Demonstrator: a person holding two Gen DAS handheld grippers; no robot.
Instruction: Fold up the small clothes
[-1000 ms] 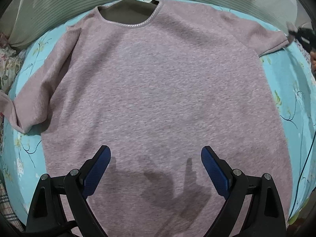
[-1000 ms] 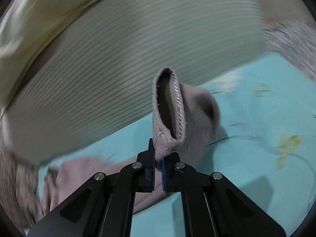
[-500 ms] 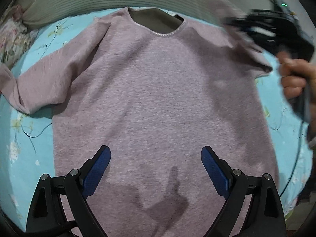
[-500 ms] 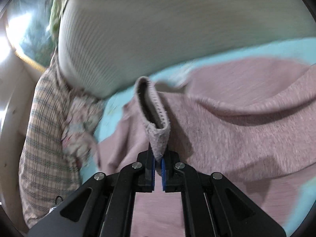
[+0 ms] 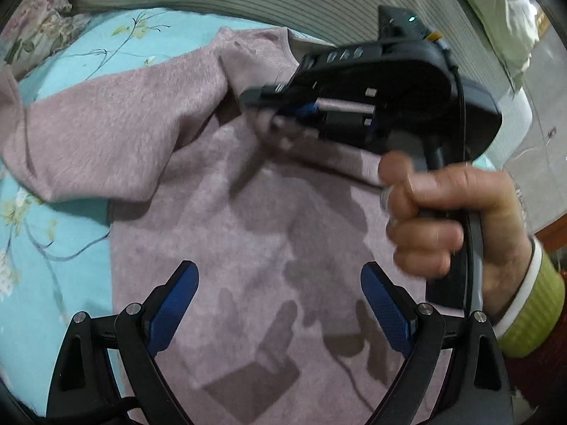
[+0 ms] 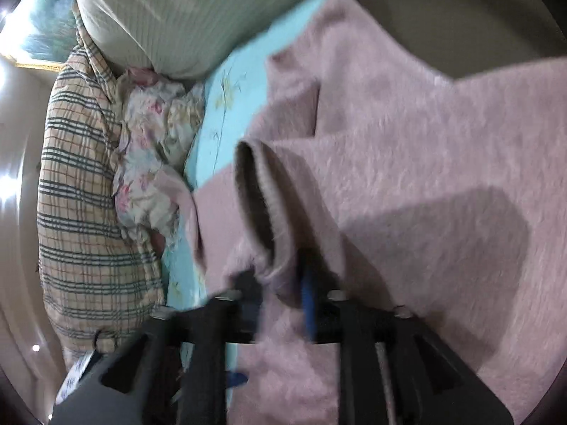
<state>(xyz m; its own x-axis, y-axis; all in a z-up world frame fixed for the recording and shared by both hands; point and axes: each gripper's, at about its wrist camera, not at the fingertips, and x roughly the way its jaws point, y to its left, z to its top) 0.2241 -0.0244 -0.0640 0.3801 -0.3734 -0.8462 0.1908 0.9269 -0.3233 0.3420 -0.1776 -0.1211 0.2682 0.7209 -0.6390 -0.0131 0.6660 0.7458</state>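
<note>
The left gripper [image 5: 280,304] hovers low with its blue pads spread wide, nothing between them. The right gripper [image 6: 283,294], gripped by the person's right hand [image 5: 450,219] on the right, has just been opening, its jaws parted around a sleeve cuff [image 6: 262,198].

The right gripper [image 6: 280,294] is motion-blurred, so whether its pads touch the sleeve cuff [image 6: 264,205] is unclear. It hides the sweater's [image 5: 219,248] neckline in the left wrist view.
</note>
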